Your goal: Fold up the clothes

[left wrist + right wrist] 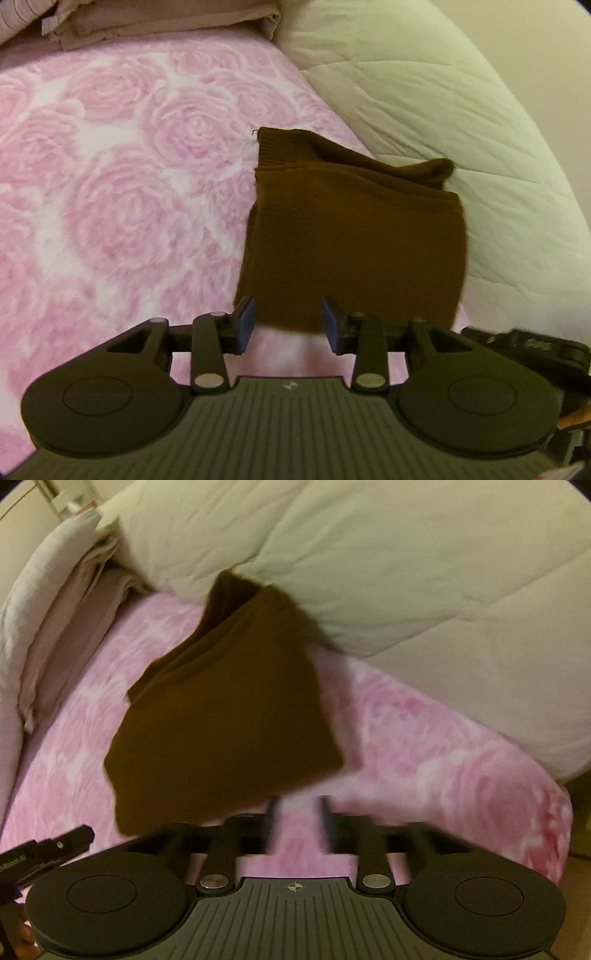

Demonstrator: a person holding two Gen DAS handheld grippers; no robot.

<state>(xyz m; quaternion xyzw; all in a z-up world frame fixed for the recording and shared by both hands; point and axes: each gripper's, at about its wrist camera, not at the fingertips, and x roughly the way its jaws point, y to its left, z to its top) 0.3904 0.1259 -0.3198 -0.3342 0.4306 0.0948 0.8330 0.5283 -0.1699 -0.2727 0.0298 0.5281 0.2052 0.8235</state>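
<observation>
Black ribbed plastic of the left gripper (288,325) fills the near edge of its own view, its two blue-padded fingers (245,321) standing well apart with nothing between them. Just beyond their tips lies the folded dark brown knitted garment (351,236), a thick squarish bundle with a ribbed cuff or hem turned up at its far edge, toward twelve o'clock. Its near edge sits just ahead of the parted fingers; whether the pads touch the cloth is hard to say.

From the right wrist view the same brown bundle (225,709) lies toward eleven o'clock of the right gripper (298,823), whose fingers are smeared by motion blur. They appear apart, with pink showing in the gap and no cloth caught between them. The garment's near corner comes close to the left finger.

Under the garment spreads a fluffy pink blanket with a raised rose pattern (122,192), covering the bed. At two o'clock of the bundle a puffy pale cream quilted duvet (443,110) is heaped up, and the garment's far corner rests against it. Farther off, at eleven o'clock in the left view, sits a stack of folded beige-brown bedding (166,26). In the right view pale pinkish pillows (55,627) line the bed's edge at ten o'clock.
</observation>
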